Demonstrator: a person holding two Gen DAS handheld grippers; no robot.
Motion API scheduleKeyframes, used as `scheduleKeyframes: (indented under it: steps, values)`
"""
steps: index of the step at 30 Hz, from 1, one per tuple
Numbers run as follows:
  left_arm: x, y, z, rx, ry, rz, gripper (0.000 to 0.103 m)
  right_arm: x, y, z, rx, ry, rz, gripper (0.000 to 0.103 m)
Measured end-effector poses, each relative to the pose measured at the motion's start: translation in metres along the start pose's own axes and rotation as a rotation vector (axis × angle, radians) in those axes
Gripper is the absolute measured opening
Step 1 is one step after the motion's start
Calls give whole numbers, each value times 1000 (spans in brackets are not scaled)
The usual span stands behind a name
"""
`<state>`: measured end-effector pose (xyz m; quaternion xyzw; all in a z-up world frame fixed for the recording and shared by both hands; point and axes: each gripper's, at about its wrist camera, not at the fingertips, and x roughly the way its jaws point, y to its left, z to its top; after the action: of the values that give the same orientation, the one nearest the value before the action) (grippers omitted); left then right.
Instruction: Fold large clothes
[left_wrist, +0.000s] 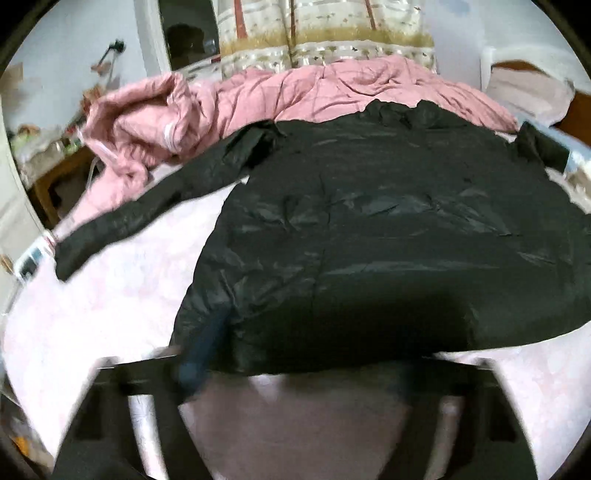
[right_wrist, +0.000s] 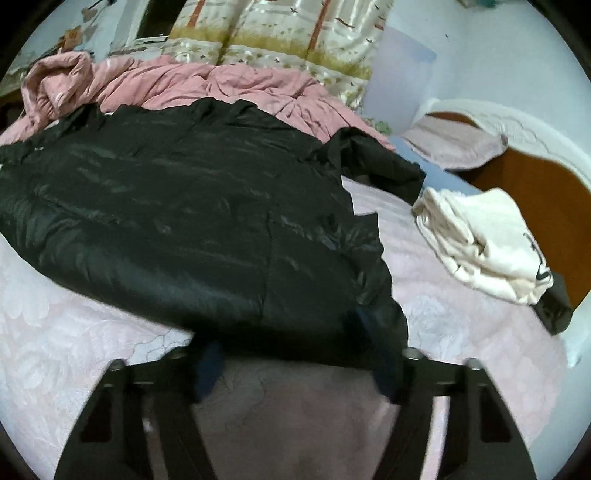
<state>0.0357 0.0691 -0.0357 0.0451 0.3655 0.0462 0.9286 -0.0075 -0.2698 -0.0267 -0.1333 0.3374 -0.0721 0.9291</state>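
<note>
So there's a big black puffer jacket (left_wrist: 369, 229) spread flat across a bed with a pale pink quilted bedspread (left_wrist: 122, 295), shiny side up, hem toward both cameras. One sleeve (left_wrist: 147, 206) stretches out long to the left in the left wrist view, lying straight on the bedspread. The other sleeve (right_wrist: 380, 162) is bunched up on the far right side, ending near a folded cream garment (right_wrist: 487, 243) that sits close to the wooden headboard (right_wrist: 528, 195).

Left gripper (left_wrist: 295, 373): fingers spread wide, hovering right at the jacket's hem, and nothing looks pinched between them. The hem edge sits across the gap between the fingers. This view is pretty smeary, so whether a fingertip is actually touching fabric, can't tell.

Right gripper (right_wrist: 299, 365): same deal, jaws wide apart at the hem near the jacket's right corner. The dark blue pads (right_wrist: 208, 369) are at the edge of the fabric, and the right one seems tucked just under the hem, but the jaws aren't closed on anything.

Behind the jacket there's a crumpled pink comforter (left_wrist: 288, 92) piled along the far side of the bed, and a patterned curtain (right_wrist: 280, 33) hangs past that. A pinkish pillow (right_wrist: 454, 146) rests against the headboard.
</note>
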Motion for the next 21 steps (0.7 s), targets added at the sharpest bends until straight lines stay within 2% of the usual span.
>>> scheduleKeyframes:
  steps: [1, 2, 3, 4, 5, 10, 15, 21]
  values:
    - [-1, -2, -2, 10, 4, -22, 31, -1, -1, 0, 6, -3, 7, 49]
    - [-4, -6, -5, 21, -6, -9, 22, -3, -2, -1, 11, -9, 18, 40]
    - [-9, -8, -6, 25, -21, 0, 20, -5, -2, -1, 13, -14, 25, 35]
    - [-13, -9, -7, 26, -34, 7, 16, -7, -3, -2, 19, -16, 23, 18]
    - [-17, -9, -8, 22, -38, 8, 16, -8, -4, -3, 29, -14, 7, 14]
    - [-34, -3, -18, -22, -20, -31, 16, -20, -28, -9, 162, -7, 121, 11]
    - [-62, 0, -28, -37, -45, -46, 16, -46, -30, -21, 183, -24, 119, 11]
    - [-92, 8, -44, -92, -38, -80, 16, -74, -37, -36, 225, -37, 140, 11]
